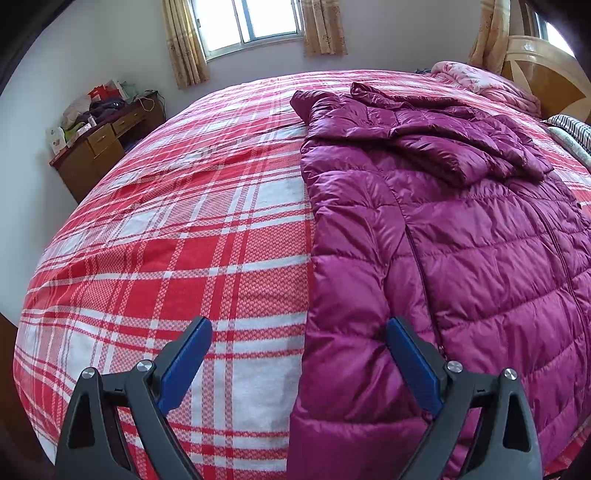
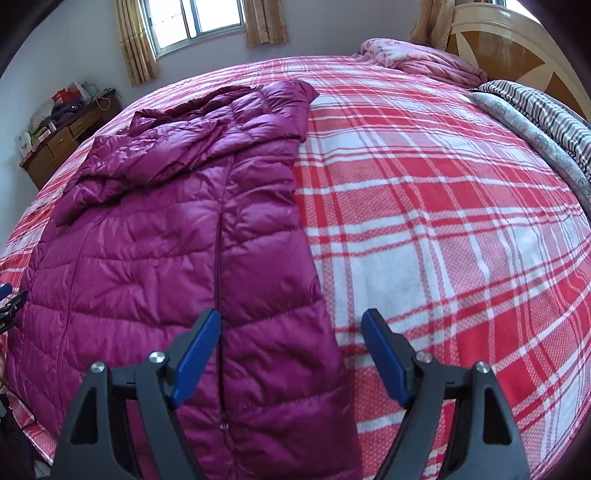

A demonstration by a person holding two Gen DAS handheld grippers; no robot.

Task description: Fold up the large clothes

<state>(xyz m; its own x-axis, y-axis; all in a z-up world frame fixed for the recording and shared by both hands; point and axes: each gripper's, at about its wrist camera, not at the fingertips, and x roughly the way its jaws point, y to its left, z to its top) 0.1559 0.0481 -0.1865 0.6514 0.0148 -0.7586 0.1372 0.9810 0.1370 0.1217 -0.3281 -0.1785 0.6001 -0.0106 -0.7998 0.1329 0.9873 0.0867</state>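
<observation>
A long magenta quilted down coat (image 1: 461,229) lies flat on a bed with a red and white plaid cover (image 1: 177,229), its sleeves folded in over the chest and its hood toward the far side. My left gripper (image 1: 299,328) hangs open above the coat's left edge near the hem, empty. In the right wrist view the same coat (image 2: 166,236) fills the left half. My right gripper (image 2: 291,321) is open over the coat's right edge near the hem, nothing between its blue pads (image 2: 195,350). The left gripper's tip (image 2: 7,299) peeks in at that view's left edge.
A folded pink quilt (image 2: 424,59) and a striped grey blanket (image 2: 543,118) lie by the wooden headboard (image 2: 517,48). A cluttered wooden desk (image 1: 99,140) stands beside the bed under a curtained window (image 1: 255,22). Bare plaid cover (image 2: 443,221) stretches on both sides of the coat.
</observation>
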